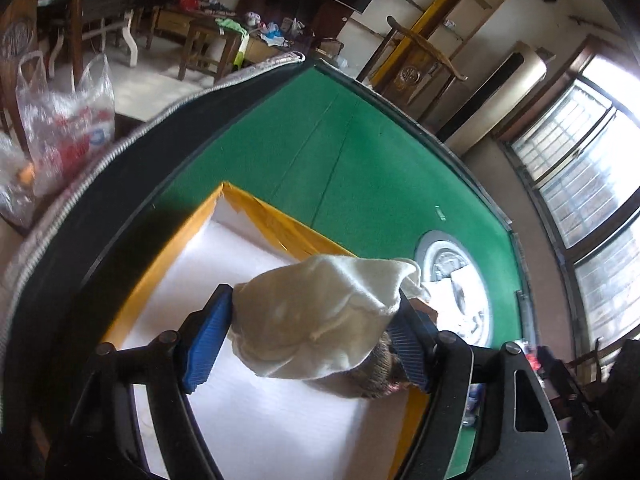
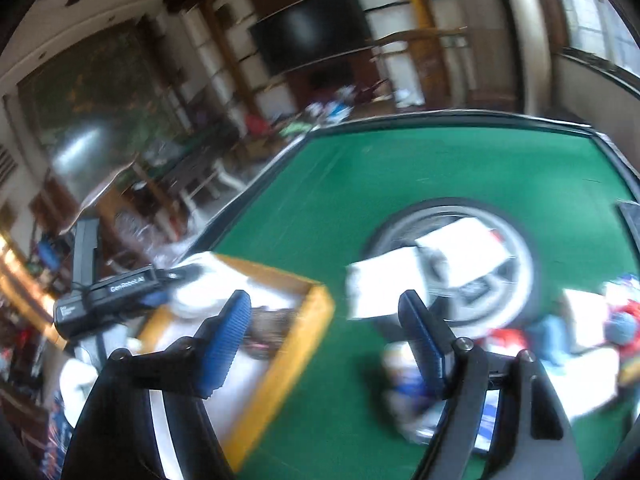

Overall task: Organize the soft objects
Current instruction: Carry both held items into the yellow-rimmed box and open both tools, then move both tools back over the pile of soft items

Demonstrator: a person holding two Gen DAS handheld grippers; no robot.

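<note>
A white cloth (image 1: 320, 312) hangs between the blue pads of my left gripper (image 1: 316, 300), over the yellow box (image 1: 256, 208) with its white lining. The jaws stand wide and the cloth sags loosely, only brushing the fingertips. Under it in the box lies a brown knitted item (image 1: 380, 372). My right gripper (image 2: 325, 296) hovers open over the green table (image 2: 400, 168), nothing between its pads; this view is blurred. The yellow box (image 2: 316, 304) is at its left, with the white cloth (image 2: 200, 276) and the left tool's black body (image 2: 108, 296) over it.
A round metal hub (image 2: 516, 280) in the table's middle carries white packets (image 2: 384, 284). Several colourful soft items (image 2: 616, 320) lie at the table's near right. A clear plastic bag (image 1: 68, 120) stands beyond the table's black padded rim (image 1: 132, 152). Chairs surround the table.
</note>
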